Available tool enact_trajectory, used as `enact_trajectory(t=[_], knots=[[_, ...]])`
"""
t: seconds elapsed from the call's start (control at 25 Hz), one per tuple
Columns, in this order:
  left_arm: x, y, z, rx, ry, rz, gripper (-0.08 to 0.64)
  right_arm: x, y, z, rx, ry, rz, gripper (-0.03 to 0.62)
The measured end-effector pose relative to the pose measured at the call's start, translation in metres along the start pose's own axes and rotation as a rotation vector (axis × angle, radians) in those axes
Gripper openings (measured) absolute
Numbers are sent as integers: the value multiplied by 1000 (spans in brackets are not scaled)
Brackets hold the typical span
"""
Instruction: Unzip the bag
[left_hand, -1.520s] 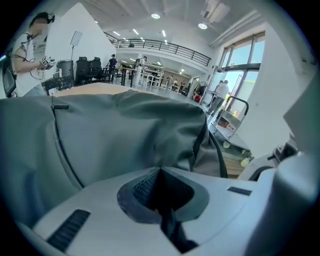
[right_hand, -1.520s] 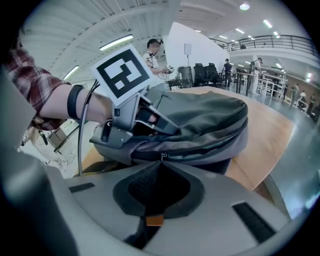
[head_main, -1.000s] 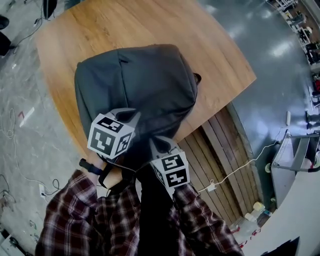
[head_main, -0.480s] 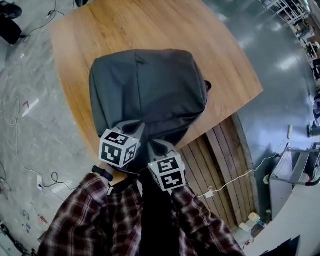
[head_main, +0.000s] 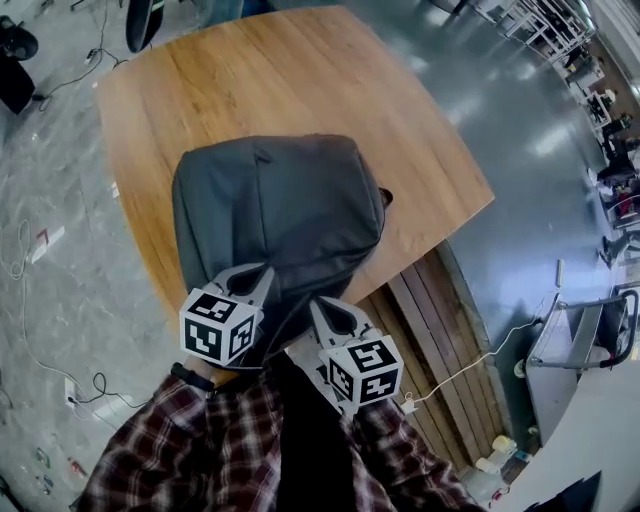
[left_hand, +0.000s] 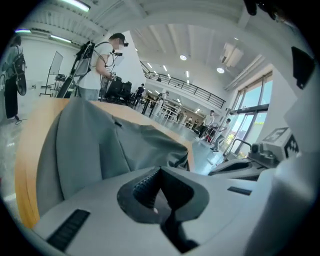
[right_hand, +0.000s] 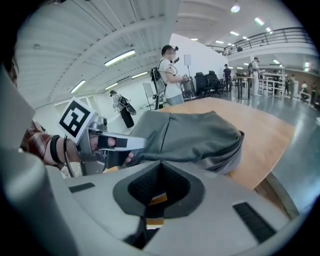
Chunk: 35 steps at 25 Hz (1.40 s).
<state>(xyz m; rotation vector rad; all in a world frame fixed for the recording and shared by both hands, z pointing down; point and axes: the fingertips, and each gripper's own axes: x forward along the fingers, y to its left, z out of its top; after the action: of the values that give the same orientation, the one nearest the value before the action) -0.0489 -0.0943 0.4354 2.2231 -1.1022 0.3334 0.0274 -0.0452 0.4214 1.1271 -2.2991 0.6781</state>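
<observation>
A grey backpack (head_main: 280, 210) lies on the round wooden table (head_main: 250, 80), its near end at the table's edge in front of me. My left gripper (head_main: 262, 275) rests against the bag's near left edge, jaws shut with nothing between them. My right gripper (head_main: 316, 305) hovers just off the bag's near right end, also shut and empty. In the left gripper view the bag (left_hand: 100, 145) fills the space just beyond the left gripper (left_hand: 160, 172). In the right gripper view the bag (right_hand: 190, 135) lies ahead of the right gripper (right_hand: 160, 167), with the left gripper (right_hand: 131, 146) against its edge. No zipper pull shows.
A slatted wooden platform (head_main: 440, 340) sits on the floor under the table's right edge, with a white cable (head_main: 470, 350) across it. Loose cables (head_main: 60, 380) trail on the floor at left. A person (right_hand: 172, 75) stands beyond the table's far side.
The head view has shifted, so the bag sits lower in frame. The right gripper has moved a little to the right, away from the left one. Both stay shut.
</observation>
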Motion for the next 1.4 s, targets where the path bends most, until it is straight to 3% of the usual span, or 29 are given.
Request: enact_trajectory(t=[0.16,0.36,0.56,0.68,1.4], knots=[[-25,-43,46,29,-108,-27,8,-27,0,53,-2,-131,-6,11],[-59,-80,104,85,-269,-9,8,-48,14,114,-152,-260,-54,11],[-86,-103,135,137,-359,-3,8,-68,34,143,-205,-331,-34,9],[-94,-105,143,126,-395,7,8,-74,40,152,-215,-356,-16,11],[-92,-114,148,142,-405,6,8,-85,31,163,-207,-383,-9,11]])
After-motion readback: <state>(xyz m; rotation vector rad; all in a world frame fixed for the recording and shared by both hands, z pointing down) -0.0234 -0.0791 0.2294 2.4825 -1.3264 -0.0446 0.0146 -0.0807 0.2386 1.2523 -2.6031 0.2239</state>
